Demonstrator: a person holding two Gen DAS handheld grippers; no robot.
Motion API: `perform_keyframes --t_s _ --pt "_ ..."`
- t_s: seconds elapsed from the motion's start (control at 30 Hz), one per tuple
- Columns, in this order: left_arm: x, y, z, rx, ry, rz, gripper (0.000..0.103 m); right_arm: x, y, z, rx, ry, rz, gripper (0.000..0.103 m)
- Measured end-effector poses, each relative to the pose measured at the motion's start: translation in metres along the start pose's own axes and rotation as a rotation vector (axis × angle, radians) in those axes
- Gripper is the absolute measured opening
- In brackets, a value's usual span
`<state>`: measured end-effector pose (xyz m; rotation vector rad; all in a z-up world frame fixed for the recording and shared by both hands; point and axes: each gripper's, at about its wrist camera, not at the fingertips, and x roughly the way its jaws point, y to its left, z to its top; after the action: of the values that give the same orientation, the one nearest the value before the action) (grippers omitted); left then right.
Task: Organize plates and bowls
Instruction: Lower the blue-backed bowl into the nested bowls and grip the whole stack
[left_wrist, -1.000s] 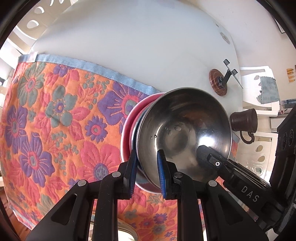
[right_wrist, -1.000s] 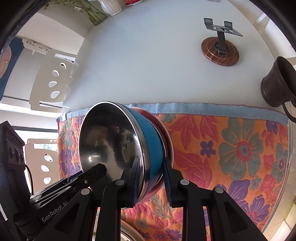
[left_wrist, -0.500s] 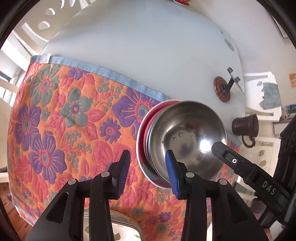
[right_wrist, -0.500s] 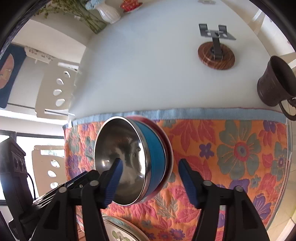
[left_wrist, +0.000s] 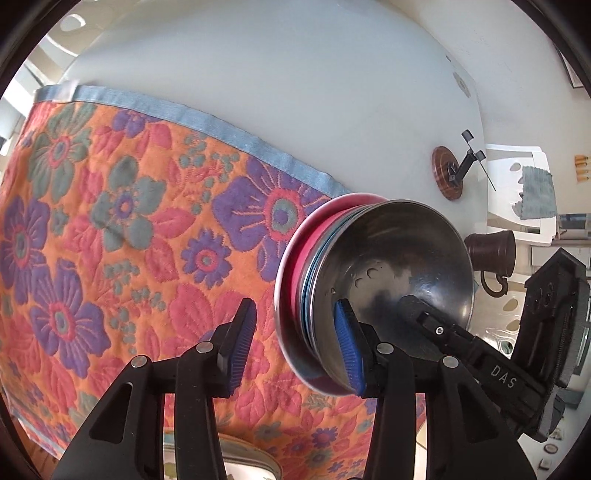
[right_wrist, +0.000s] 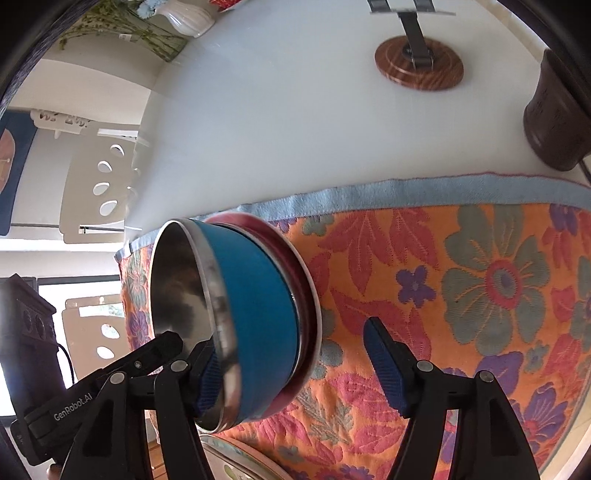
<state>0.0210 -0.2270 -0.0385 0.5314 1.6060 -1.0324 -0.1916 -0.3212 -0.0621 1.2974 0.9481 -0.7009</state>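
A steel bowl with a blue outside (left_wrist: 399, 266) (right_wrist: 255, 314) sits nested in a red bowl (left_wrist: 314, 236) (right_wrist: 266, 225) on the floral placemat (left_wrist: 129, 221) (right_wrist: 461, 288). My left gripper (left_wrist: 295, 347) is open, its jaws on either side of the stack's near rim, one blue pad inside the steel bowl. My right gripper (right_wrist: 295, 365) is open too, straddling the stack's opposite rim. Neither set of pads presses on the rim. Each gripper shows in the other's view.
A patterned plate (left_wrist: 240, 461) (right_wrist: 243, 461) lies at the near edge below the grippers. A dark brown mug (left_wrist: 491, 251) (right_wrist: 554, 125) and a wooden-based stand (left_wrist: 448, 173) (right_wrist: 419, 66) are on the white table beyond the mat. A white vase (right_wrist: 184, 16) stands far off.
Both grippers were shut on the bowl stack's rim one second ago. Both have opened and released it. The stack now rests on the mat.
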Motion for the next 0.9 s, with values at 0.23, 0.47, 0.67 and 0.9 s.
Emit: perform_keyframes --t_s 0.23,0.47,0.67,0.9 --pt "0.012 -0.002 0.007 0.045 0.003 -0.042 0.038 0.017 -0.01 0.003 0.025 0.015 0.056 0.06" --pt "0.021 -0.001 0.01 0.075 -0.002 -0.053 0.025 0.026 -0.019 -0.002 0.053 0.008 0.195 0.047" --pt "0.021 0.0 0.007 0.104 -0.024 -0.065 0.025 0.025 -0.013 -0.002 0.026 0.008 0.176 0.046" --pt "0.018 -0.008 0.001 0.138 -0.044 -0.024 0.025 0.021 0.004 -0.003 -0.07 0.011 0.095 0.043"
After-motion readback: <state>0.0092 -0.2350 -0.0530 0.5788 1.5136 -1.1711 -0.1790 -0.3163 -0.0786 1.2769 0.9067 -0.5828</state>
